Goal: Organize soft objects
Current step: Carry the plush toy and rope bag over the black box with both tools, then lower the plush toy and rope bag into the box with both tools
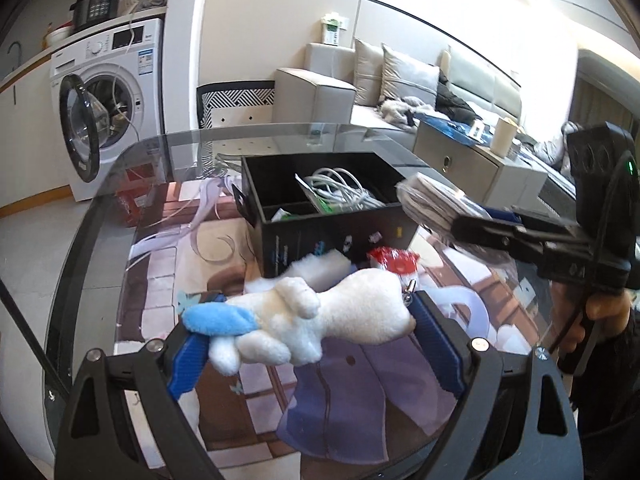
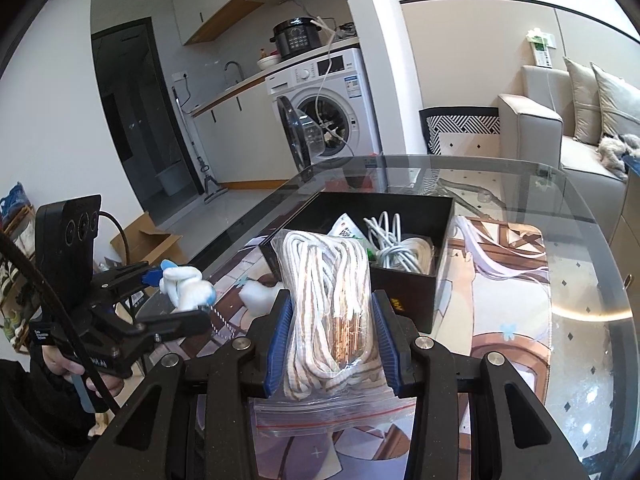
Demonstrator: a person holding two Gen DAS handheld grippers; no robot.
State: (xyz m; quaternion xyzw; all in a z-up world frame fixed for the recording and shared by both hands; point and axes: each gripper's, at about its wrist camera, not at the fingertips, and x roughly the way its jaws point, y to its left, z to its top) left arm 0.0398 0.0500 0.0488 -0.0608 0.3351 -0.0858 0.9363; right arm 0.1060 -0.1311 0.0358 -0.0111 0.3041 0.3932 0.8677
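Above the glass table (image 2: 580,280), a plush toy (image 1: 320,320) is gripped by the left gripper (image 1: 316,332) and a bagged rope (image 2: 328,304) by the right gripper (image 2: 330,340); cables already lie inside the black box (image 2: 416,292), while a white scrap (image 1: 320,268) and red packet (image 1: 394,260) remain outside.

Plush toy (image 1: 320,320) covers the tips of the left gripper's (image 1: 316,330) blue pads (image 1: 188,364), so contact there is hidden. Behind the plush, a white foam piece (image 1: 316,266) and a red-and-white item (image 1: 394,260) are partly blocked, and the red one is too blurred to identify. Black box (image 1: 332,236) front wall hides the bottoms of its compartments; cables (image 1: 340,192) are only partly seen. Labels on the box front are too small to read. In the right wrist view, the bagged rope (image 2: 326,304) blocks the box's near-left corner, and the bag's lower end disappears under the right gripper (image 2: 330,344) body. The holder's hand (image 2: 68,368) is mostly hidden behind the left gripper handle.
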